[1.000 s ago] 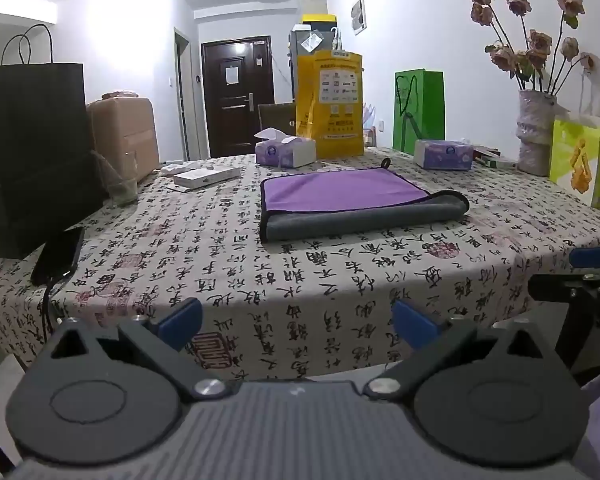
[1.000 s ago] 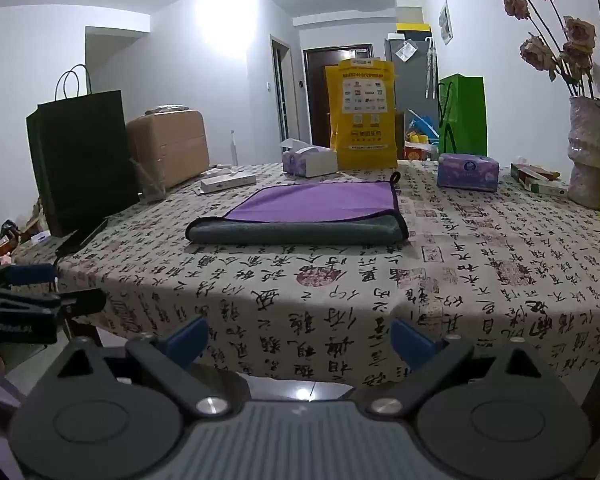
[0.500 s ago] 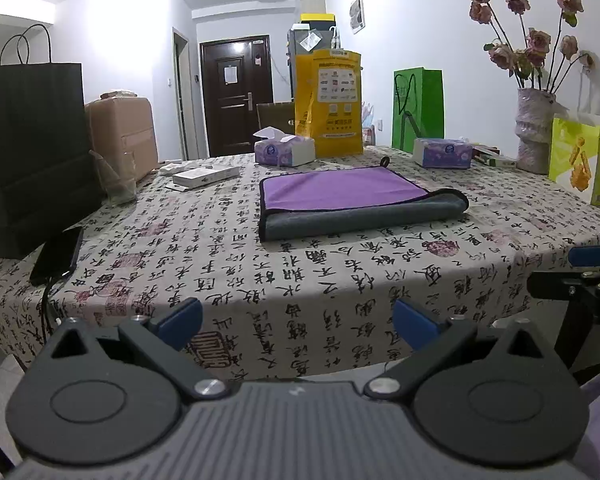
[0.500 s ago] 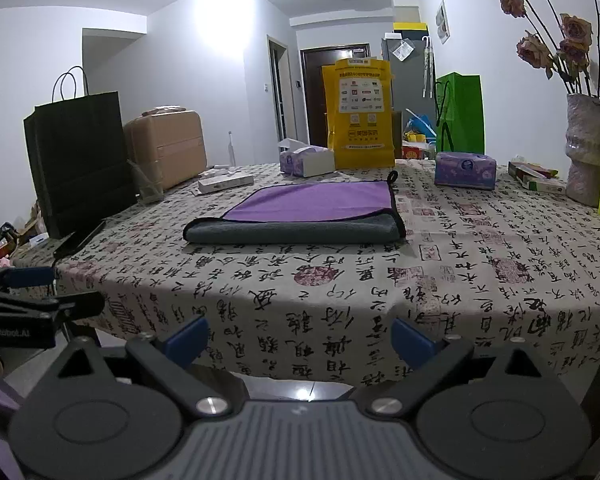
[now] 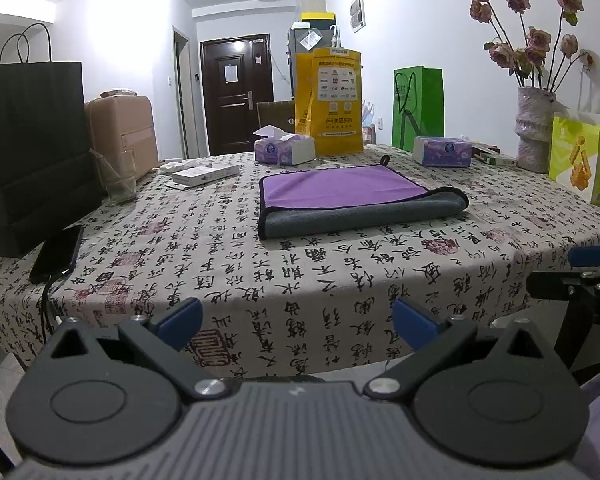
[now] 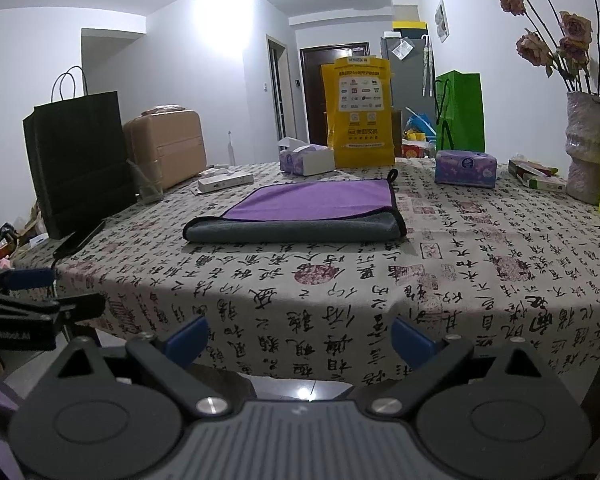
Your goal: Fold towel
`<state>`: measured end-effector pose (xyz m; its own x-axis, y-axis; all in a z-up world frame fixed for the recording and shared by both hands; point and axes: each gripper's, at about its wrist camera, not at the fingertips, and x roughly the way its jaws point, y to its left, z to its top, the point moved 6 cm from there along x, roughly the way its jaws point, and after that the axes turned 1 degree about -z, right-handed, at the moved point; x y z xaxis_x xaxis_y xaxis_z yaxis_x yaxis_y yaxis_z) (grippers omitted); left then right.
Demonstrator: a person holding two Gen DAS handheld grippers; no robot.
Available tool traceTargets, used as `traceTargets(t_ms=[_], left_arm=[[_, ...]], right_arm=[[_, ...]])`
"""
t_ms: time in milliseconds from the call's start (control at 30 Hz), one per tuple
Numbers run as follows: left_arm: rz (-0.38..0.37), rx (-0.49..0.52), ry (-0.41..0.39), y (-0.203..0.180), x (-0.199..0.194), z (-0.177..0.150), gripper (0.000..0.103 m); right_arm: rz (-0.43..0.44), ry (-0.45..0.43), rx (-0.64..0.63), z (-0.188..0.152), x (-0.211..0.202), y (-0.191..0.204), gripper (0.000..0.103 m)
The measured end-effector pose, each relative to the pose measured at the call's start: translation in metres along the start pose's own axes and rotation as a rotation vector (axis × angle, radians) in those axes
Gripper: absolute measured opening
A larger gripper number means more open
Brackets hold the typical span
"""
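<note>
Hovering off the near edge of the surface (image 5: 340,280), left gripper (image 5: 296,316) and right gripper (image 6: 300,336) both spread wide, holding nothing. Towel (image 5: 352,196) lies mid-surface, well ahead of both, already folded once: purple face up, grey layer showing along the near fold. Long axis runs left-right across both views, hanging loop (image 6: 392,175) at far right corner. Towel sits slightly right of centre for the left gripper, slightly left for the right, so neither looks clearly nearer; next fold likely needs both reaching forward to its short ends
</note>
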<state>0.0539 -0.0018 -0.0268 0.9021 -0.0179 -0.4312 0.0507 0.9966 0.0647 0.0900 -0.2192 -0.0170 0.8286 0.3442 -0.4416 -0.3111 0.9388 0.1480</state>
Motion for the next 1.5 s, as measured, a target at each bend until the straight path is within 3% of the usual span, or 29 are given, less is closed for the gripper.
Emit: traceTargets(t_ms=[1500], left_arm=[[-0.011, 0.005, 0.008, -0.0041, 0.0016, -0.0041, 0.103]], right_arm=[[-0.005, 0.008, 0.012, -0.0013, -0.0004, -0.0027, 0.098]])
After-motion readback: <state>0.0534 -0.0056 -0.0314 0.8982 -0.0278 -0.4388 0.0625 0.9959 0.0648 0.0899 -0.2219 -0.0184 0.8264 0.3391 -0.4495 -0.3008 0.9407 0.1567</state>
